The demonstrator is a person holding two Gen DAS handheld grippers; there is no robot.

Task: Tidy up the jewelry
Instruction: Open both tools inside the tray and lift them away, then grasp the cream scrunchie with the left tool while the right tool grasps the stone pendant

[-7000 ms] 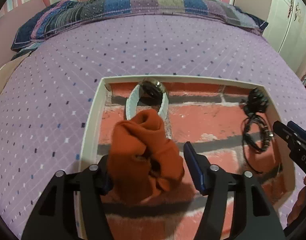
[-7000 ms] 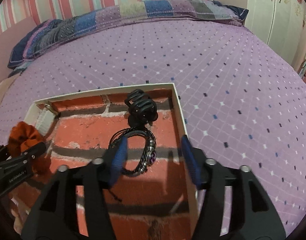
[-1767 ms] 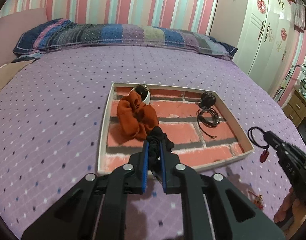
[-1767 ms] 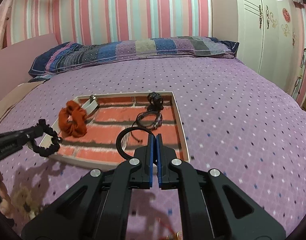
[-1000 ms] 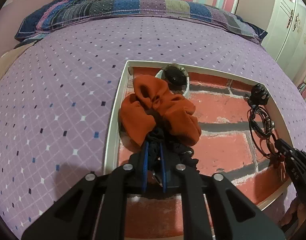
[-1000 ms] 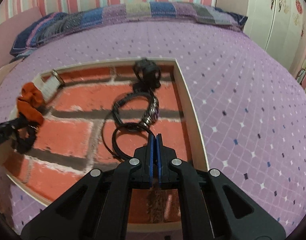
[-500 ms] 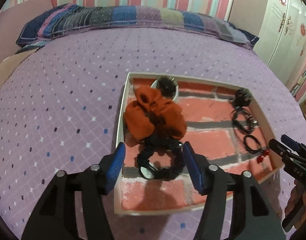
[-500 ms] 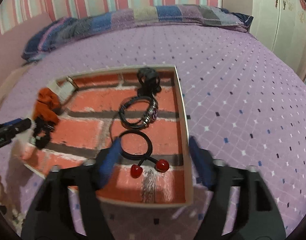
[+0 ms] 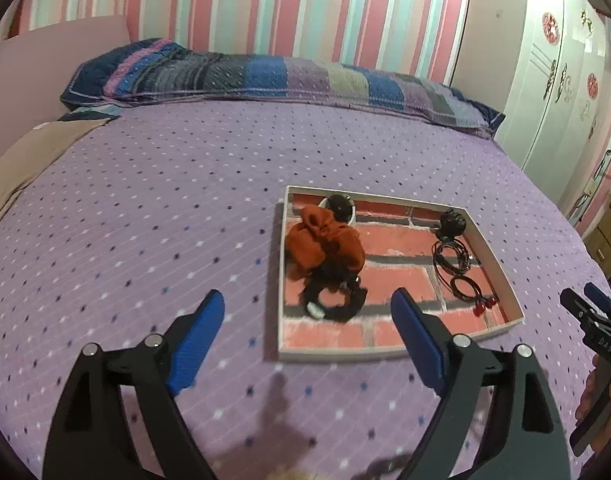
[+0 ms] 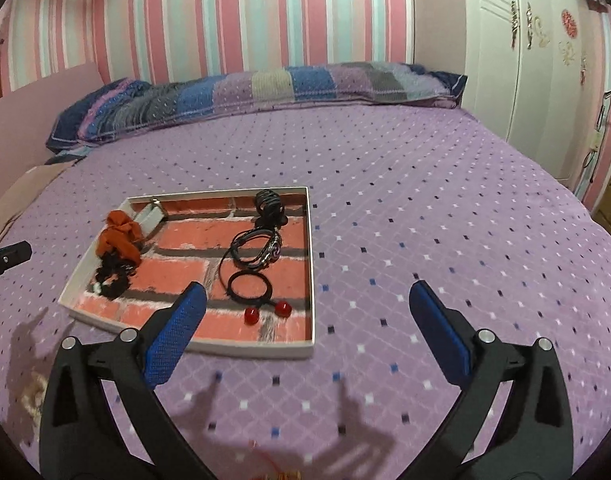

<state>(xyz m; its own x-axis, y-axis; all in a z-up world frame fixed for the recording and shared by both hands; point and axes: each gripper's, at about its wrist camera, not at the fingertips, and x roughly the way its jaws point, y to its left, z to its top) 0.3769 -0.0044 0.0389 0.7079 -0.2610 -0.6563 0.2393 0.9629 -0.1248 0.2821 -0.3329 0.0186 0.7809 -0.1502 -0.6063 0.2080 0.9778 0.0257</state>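
A shallow white-rimmed tray (image 9: 385,354) (image 10: 311,280) with a brick-print floor lies on the purple bedspread. In it are an orange scrunchie (image 9: 321,242) (image 10: 119,238), a black scrunchie (image 9: 333,300) (image 10: 111,280), a watch (image 9: 339,206), a black claw clip (image 9: 451,222) (image 10: 269,202), coiled bracelets (image 9: 451,258) (image 10: 257,250) and a black hair tie with red beads (image 9: 471,292) (image 10: 251,290). My left gripper (image 9: 307,336) is open and empty above the bed, in front of the tray. My right gripper (image 10: 305,328) is open and empty, near the tray's near right corner.
A patchwork pillow (image 9: 265,76) (image 10: 265,84) lies at the head of the bed. A white wardrobe (image 10: 525,60) stands at the right. Small items lie on the bedspread at the bottom edge of both views (image 10: 273,472), blurred.
Both grippers have opened, left the black scrunchie and the beaded hair tie in the tray, and pulled back and up from it.
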